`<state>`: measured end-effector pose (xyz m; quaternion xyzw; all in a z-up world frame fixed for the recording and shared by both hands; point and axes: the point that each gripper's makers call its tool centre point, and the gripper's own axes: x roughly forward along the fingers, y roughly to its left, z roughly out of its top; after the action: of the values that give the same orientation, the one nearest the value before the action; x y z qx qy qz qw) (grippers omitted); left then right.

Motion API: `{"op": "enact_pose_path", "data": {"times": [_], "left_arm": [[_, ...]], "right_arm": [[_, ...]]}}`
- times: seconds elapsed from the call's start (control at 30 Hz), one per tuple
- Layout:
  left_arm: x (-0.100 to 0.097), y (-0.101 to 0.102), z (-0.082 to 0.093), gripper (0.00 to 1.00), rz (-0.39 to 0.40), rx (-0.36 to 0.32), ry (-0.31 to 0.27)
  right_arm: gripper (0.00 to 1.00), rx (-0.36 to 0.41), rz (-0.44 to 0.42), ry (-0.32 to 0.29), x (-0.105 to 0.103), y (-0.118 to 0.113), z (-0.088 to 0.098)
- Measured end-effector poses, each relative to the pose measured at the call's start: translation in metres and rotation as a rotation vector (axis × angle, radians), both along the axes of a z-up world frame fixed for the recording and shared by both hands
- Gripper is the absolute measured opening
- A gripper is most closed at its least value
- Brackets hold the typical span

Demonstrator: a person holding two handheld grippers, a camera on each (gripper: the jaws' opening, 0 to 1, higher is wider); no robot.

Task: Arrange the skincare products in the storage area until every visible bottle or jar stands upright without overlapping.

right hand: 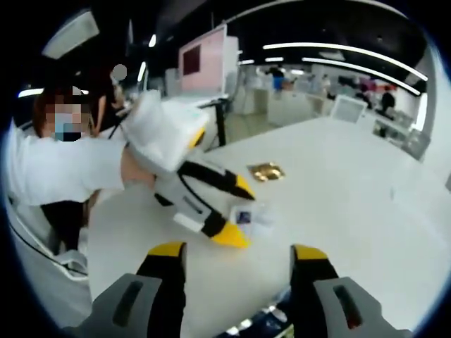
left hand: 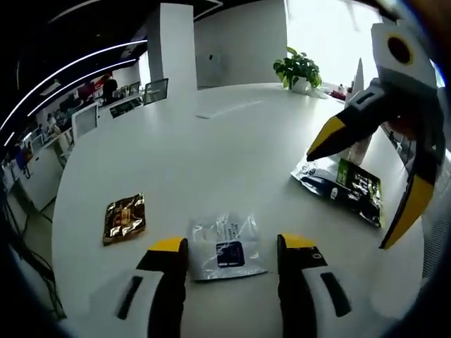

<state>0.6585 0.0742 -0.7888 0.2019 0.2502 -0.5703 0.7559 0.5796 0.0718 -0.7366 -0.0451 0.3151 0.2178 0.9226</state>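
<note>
Sachets of skincare lie flat on the white table point(left hand: 211, 148): a silver sachet point(left hand: 227, 248) sits just ahead of the left gripper point(left hand: 231, 252), whose jaws stand apart and hold nothing. A gold sachet point(left hand: 124, 217) lies off to its side, apart. Near the table's edge lie a white and blue pouch point(left hand: 317, 174) and a dark green packet point(left hand: 361, 189), touching. The right gripper point(right hand: 238, 255) hangs spread wide above them, empty.
</note>
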Motion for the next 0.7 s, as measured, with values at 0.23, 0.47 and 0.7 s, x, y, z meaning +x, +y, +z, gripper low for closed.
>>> {"op": "enact_pose_path", "data": {"times": [0.23,0.47,0.7], "left_arm": [[-0.007,0.002,-0.005,0.41,-0.047,0.046,0.003],[-0.007,0.004,-0.004,0.39,-0.064,-0.009,-0.008],[-0.024,0.008,0.002,0.38,-0.095,-0.058,0.005]], "right_arm": [[0.57,0.007,-0.008,0.005,-0.001,-0.003,0.0],[0.56,0.015,-0.007,0.015,-0.002,-0.001,-0.003],[0.54,0.034,-0.011,0.038,-0.002,0.002,-0.011]]}}
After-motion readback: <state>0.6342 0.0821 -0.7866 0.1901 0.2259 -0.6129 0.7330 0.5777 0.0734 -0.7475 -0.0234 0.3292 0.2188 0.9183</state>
